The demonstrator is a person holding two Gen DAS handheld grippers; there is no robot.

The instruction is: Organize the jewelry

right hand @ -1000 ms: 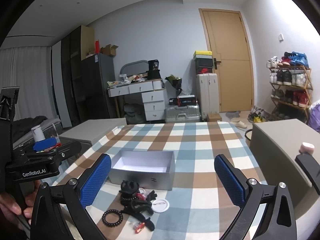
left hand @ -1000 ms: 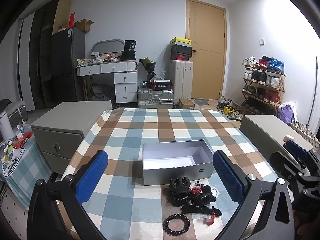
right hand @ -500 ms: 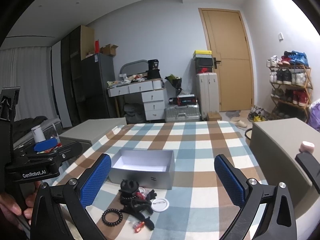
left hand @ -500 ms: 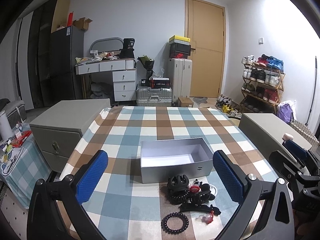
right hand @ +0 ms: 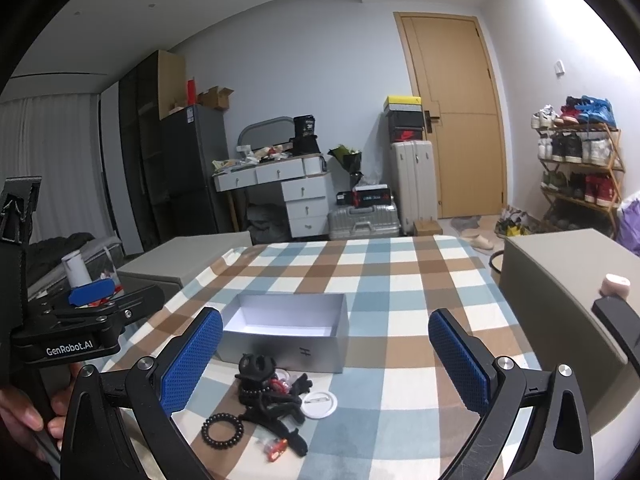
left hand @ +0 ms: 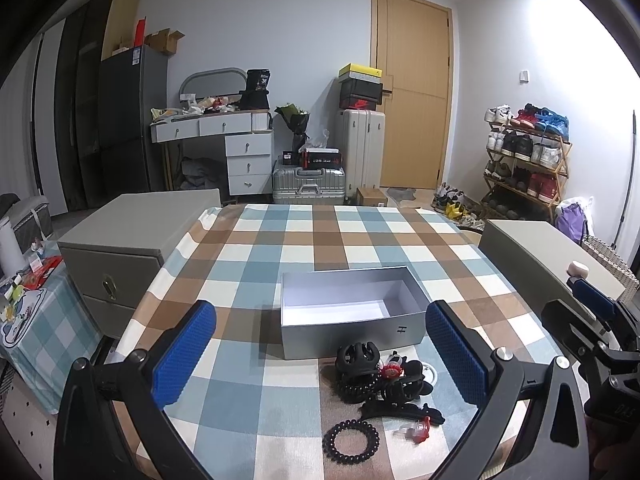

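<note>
Both grippers spread wide above the checked table, holding nothing.

The left gripper and right gripper frame the lower centre, where the jewelry pile lies just before the empty silver box; the beaded bracelet sits nearest the frame's bottom, bare tablecloth beyond.

A checked tablecloth covers the table. At twelve o'clock beyond it a silver suitcase lies flat on the floor, with an upright pale suitcase just beside it toward one o'clock and shoe boxes stacked on top. A wooden door stands behind. At eleven o'clock is a white desk with drawers. At two o'clock a shoe rack holds pairs of shoes. At nine o'clock sits a grey cabinet.
</note>
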